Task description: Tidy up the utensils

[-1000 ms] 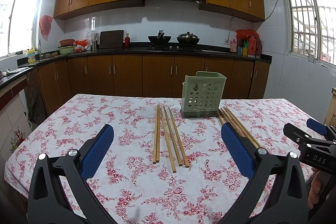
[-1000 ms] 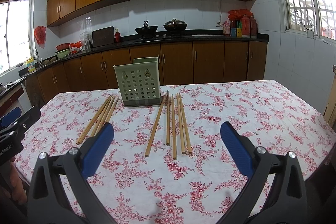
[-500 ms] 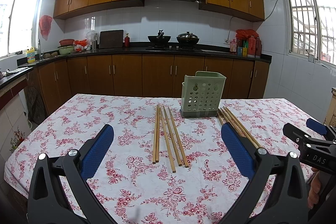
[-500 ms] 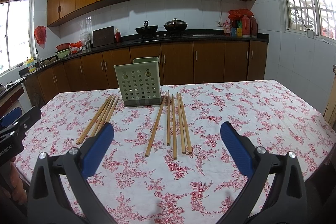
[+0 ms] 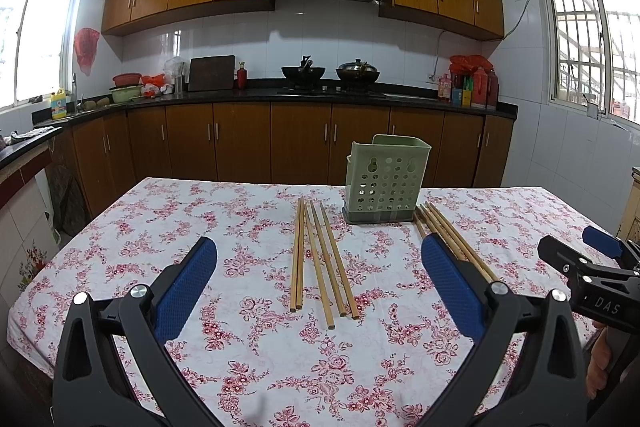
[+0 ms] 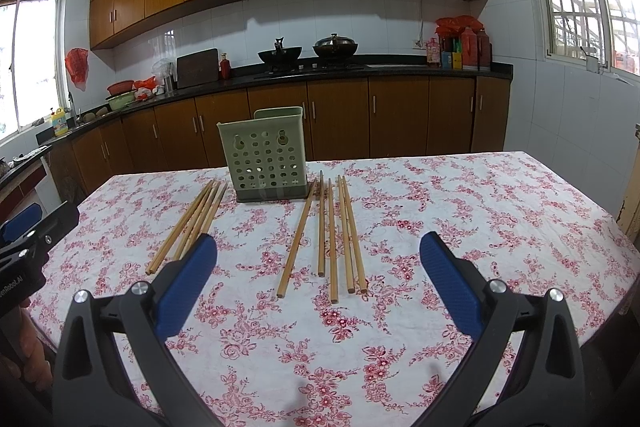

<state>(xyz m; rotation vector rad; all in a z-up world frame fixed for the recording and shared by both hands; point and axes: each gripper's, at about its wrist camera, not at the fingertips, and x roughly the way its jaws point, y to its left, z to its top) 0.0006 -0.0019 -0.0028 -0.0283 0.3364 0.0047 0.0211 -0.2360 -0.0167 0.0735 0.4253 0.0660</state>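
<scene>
On the floral tablecloth [image 6: 460, 195], the perforated green holder [image 6: 267, 158] is standing upright, contents hidden, flanked by two chopstick groups [image 6: 332, 231] [image 6: 190, 223], while the left gripper [image 5: 319, 283] and right gripper [image 6: 318, 281] are hovering, jaws spread wide.

The bench [image 6: 480, 211] is covered by a white cloth with red flowers. A green perforated holder [image 6: 266, 163] stands upright toward its 12 o'clock edge. One bundle of wooden chopsticks [image 6: 188, 225] lies at the holder's 8 o'clock. A second group of chopsticks [image 6: 334, 233] lies at its 5 o'clock, fanned slightly.
</scene>
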